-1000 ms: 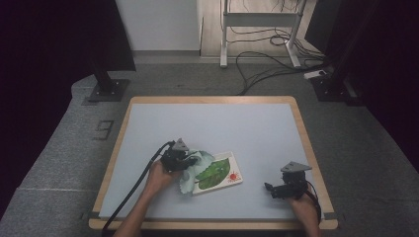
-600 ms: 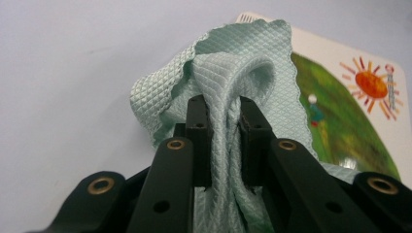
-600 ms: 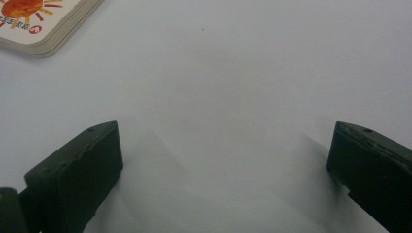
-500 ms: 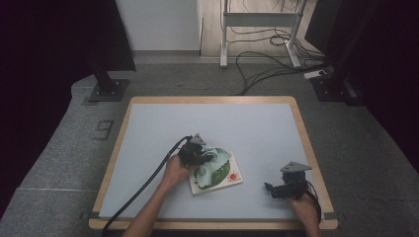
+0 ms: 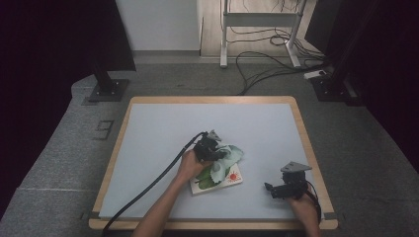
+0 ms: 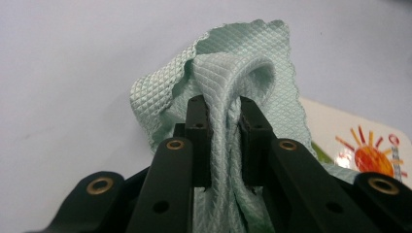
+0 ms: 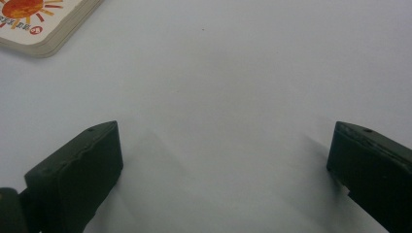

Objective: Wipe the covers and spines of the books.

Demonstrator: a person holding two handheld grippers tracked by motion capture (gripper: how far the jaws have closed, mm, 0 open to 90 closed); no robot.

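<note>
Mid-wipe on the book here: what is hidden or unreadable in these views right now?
- Book cover: in the high view the cloth and the left gripper cover much of it.
- Cloth's far side: in the left gripper view, hidden behind its own bunched fold.
- Print near the sun picture: too small to read in the right gripper view, and the top edge cuts the book off.
- Right gripper: high view too small to judge its open jaws.

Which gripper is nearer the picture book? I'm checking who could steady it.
Left. The left gripper, fingers shut on the green cloth, sits over the book. The right gripper rests open on the table, apart from the book's right edge.
</note>
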